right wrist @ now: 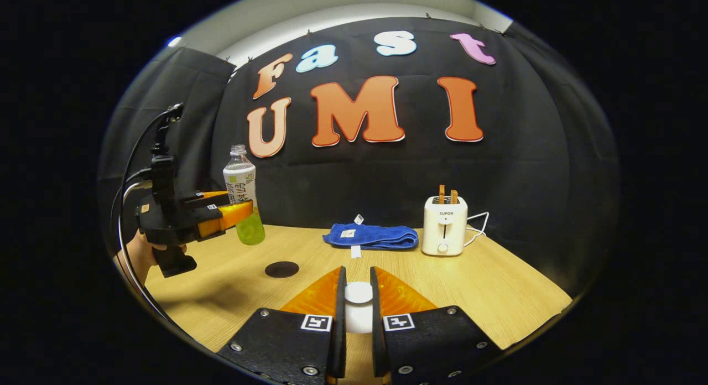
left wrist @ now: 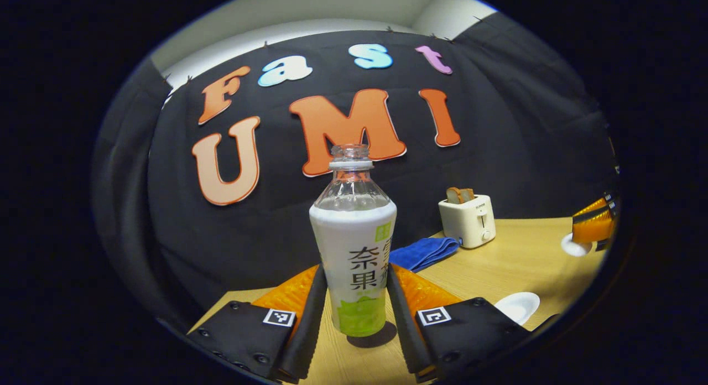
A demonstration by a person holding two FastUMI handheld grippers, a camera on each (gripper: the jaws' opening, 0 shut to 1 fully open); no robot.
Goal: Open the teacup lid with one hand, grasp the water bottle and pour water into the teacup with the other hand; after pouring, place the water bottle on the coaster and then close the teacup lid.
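The capless water bottle, with a white and green label, stands upright on the wooden table, its shadow right beneath it. My left gripper is shut on its lower half, one finger on each side. The right gripper view shows the same hold at the far left, the bottle in the left gripper. My right gripper is shut on the white teacup lid. The left gripper view has it at the far right edge, the lid under it. A white teacup sits beside my left gripper's right finger. A dark round coaster lies bare on the table.
A folded blue cloth and a white toaster holding toast stand at the table's back, its cord trailing to the right. A hand grips the left gripper's handle at the left table edge, with cables looping above it.
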